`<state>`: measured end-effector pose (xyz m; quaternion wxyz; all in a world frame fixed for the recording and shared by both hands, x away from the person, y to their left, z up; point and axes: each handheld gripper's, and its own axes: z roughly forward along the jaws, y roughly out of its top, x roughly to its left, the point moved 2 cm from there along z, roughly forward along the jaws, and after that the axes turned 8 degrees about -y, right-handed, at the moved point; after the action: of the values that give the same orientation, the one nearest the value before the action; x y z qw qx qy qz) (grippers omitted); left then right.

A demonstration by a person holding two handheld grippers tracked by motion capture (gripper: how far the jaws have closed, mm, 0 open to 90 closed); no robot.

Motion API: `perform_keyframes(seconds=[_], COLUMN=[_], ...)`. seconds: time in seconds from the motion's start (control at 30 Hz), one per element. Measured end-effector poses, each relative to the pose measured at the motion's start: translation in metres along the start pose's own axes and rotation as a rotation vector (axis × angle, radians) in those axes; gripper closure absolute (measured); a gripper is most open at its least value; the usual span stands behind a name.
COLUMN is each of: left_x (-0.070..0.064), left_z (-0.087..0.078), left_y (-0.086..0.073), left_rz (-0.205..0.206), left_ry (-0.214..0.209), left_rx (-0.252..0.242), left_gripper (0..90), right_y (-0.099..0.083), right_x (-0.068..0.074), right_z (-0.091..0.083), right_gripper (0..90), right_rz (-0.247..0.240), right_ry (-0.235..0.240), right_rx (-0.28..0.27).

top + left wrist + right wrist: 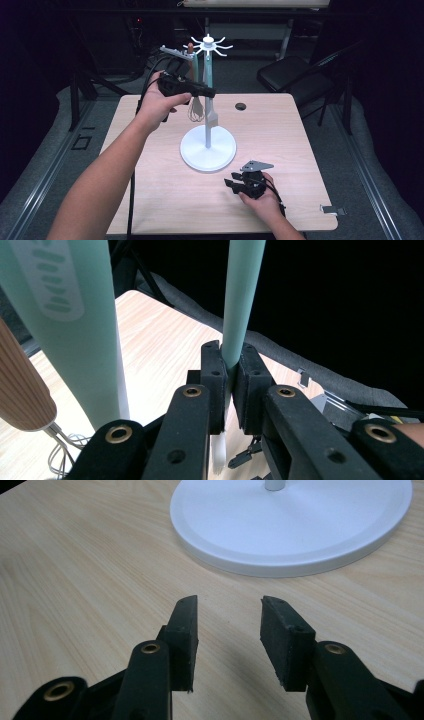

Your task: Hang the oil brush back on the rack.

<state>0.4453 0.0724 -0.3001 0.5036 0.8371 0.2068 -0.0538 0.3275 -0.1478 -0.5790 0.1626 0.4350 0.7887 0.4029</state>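
Your left gripper (227, 371) squeezes the thin green handle (241, 300) hanging from the white rack (208, 145), near the top middle of the high view. Your right gripper (227, 640) rests low on the table (150, 195), jaws apart, holding nothing.

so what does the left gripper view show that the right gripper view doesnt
Left gripper view alone: its tongs shut on a mint-green utensil handle, a second, wider mint-green utensil hanging beside it, a wooden handle and whisk wires at lower left.

Right gripper view alone: its open tongs holding nothing, low over the table, and the stand's round white base just ahead.

Both: the light wooden tabletop.
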Motion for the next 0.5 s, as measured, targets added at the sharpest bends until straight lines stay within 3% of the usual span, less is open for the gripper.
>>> perform_keyframes(seconds=[0.37,0.5], left_x=[-0.006,-0.009], left_z=[-0.005,-0.009], left_y=[-0.009,-0.016], left_rz=[0.006,0.018], left_ry=[0.076,0.101], left_rx=[-0.026,-0.006], left_gripper=[64.7,61.5], right_y=[0.0,0.0], right_x=[0.001,0.001], right_z=[0.0,0.0], right_gripper=[58.8,58.7], right_rz=[0.002,0.001], right_ry=[0.002,0.002], right_rx=[-0.004,-0.003])
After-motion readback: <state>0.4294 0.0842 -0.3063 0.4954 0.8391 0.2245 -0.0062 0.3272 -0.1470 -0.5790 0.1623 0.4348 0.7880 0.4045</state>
